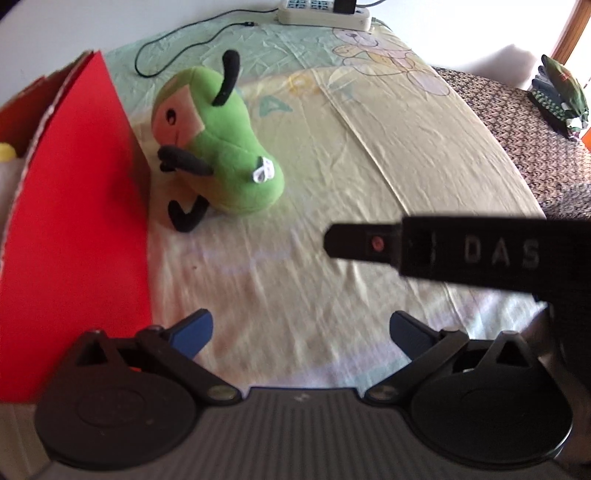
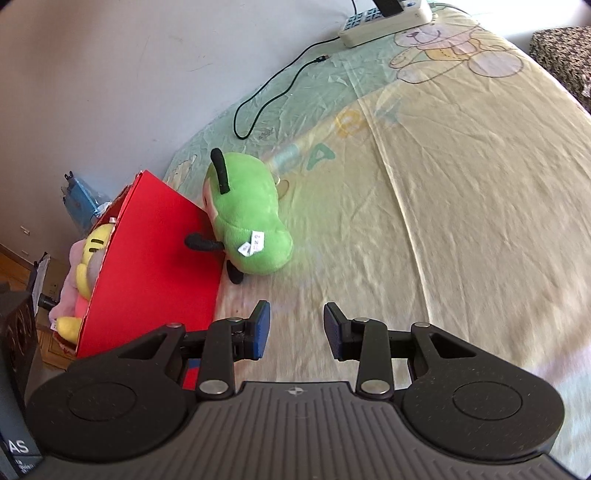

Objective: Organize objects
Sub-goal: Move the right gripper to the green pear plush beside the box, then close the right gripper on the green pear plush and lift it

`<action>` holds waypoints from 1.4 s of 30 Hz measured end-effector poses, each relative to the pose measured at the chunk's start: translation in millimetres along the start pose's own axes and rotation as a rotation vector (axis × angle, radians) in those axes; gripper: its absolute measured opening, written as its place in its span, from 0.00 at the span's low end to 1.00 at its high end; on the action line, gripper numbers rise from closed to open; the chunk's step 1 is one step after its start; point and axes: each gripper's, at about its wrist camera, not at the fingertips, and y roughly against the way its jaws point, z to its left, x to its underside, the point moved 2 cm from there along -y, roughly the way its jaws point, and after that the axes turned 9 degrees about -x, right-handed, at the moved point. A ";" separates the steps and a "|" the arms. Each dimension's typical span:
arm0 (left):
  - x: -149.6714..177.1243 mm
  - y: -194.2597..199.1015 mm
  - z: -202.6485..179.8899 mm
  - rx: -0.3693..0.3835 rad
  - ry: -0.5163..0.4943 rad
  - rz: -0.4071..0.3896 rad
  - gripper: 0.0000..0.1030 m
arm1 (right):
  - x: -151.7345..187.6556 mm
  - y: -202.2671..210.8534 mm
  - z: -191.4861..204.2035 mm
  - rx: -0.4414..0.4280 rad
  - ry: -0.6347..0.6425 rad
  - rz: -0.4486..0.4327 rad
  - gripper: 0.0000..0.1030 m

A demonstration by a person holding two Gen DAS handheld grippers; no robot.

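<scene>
Bed, pale yellow cartoon-print sheet (image 2: 461,221); power strip (image 2: 388,22) at the far edge. We logged one green plush toy (image 2: 251,218), lying on the sheet, leaning against the red cardboard box (image 2: 155,258) that held yellow and pink plush toys (image 2: 86,266). We judged it light, soft, compressible; best pinched across its fat lower body. Left hand-held gripper (image 1: 301,332) stood wide apart, empty; right hand-held gripper (image 2: 297,330) apart, empty, near the toy.
</scene>
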 end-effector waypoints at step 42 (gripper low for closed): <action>16.5 -0.2 -3.9 0.035 -0.007 -0.065 0.98 | -40.1 -46.1 -0.8 -0.196 0.109 0.092 0.42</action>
